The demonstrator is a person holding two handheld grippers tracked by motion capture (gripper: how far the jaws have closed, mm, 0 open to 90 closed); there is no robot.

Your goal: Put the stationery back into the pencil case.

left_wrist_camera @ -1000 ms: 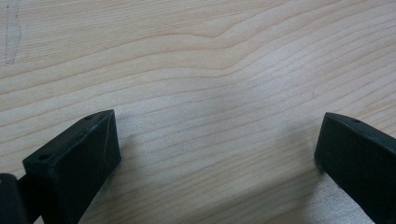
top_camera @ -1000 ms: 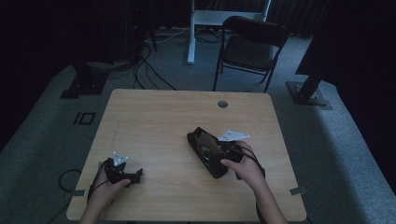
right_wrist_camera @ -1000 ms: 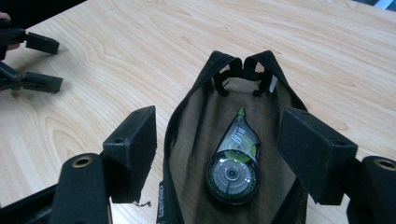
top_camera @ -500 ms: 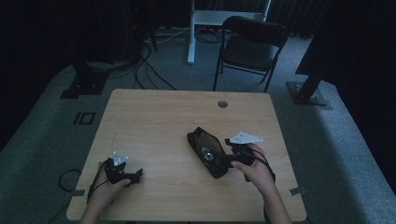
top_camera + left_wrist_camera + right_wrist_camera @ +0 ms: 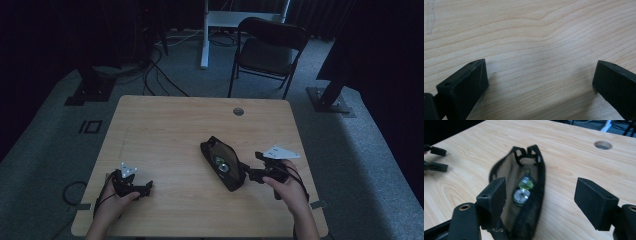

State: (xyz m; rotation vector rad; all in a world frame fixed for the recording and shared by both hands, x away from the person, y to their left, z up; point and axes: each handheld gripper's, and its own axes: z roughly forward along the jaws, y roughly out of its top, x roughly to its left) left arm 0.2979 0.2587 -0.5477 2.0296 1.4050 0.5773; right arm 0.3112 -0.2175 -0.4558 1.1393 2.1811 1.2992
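A black mesh pouch (image 5: 227, 176) lies open on the wooden table (image 5: 170, 130), right of the middle. Inside it sits a small green and silver cylinder (image 5: 220, 162). My right gripper (image 5: 249, 173) is just right of the pouch, pointing at it. In the right gripper view the pouch (image 5: 506, 173) with the cylinder (image 5: 522, 191) lies by the left jaw. The right gripper (image 5: 549, 202) has just been opening; its jaws stand wide and press on nothing. My left gripper (image 5: 148, 188) rests near the front left, open over bare wood (image 5: 540, 82).
A round cable hole (image 5: 238, 111) sits near the table's far edge. A black folding chair (image 5: 270, 50) stands behind the table, with stand bases and cables on the carpet. The other hand's gripper (image 5: 441, 158) shows at the far left of the right gripper view.
My right hand has drawn back to the right, away from the pouch, which stayed in place. The left hand has not moved.
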